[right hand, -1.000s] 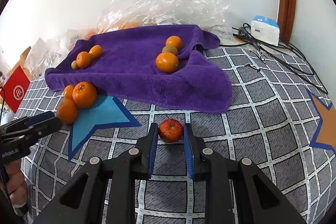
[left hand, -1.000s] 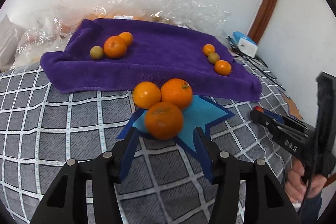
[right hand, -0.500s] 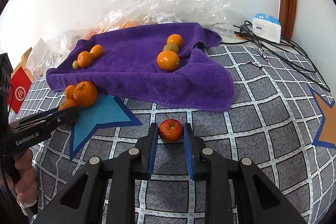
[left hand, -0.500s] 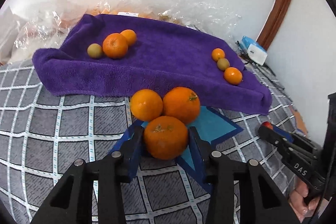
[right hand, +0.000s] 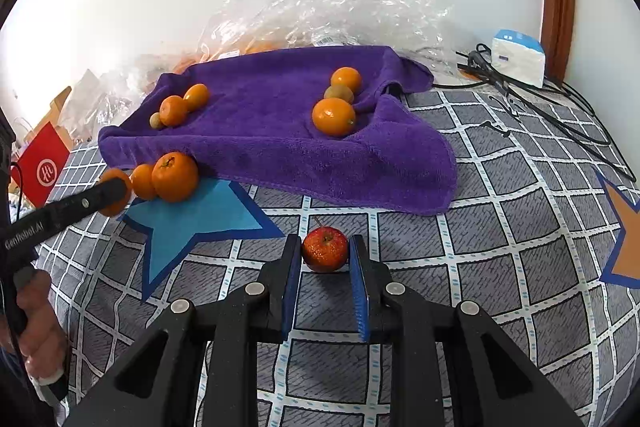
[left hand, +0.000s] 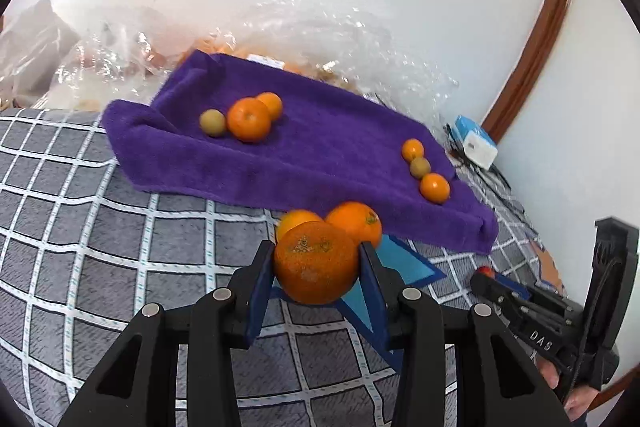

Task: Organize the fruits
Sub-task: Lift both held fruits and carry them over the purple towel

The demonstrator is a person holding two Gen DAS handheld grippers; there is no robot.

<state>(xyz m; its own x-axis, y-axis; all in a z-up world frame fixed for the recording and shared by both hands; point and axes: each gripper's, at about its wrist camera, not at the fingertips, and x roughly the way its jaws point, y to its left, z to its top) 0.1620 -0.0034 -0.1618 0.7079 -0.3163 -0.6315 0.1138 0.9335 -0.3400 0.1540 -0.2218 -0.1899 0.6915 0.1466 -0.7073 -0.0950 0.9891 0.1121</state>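
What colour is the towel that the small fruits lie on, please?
Purple towel; the right wrist view shows it best.

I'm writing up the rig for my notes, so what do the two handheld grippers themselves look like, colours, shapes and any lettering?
Both are matte black plastic. The left gripper and right gripper each have angular black fingers with cut-out struts, round silver screw heads and flat blue pads. Seen from the side, the left one's long black body carries white lettering reading GenRobot.AI; the right one shows the white letters DAS. A thin black cable runs beside the left handle.

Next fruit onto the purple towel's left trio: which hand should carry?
Left, probably. Its gripper already clamps an orange, nearer that trio. The right gripper holds a small red fruit farther away.
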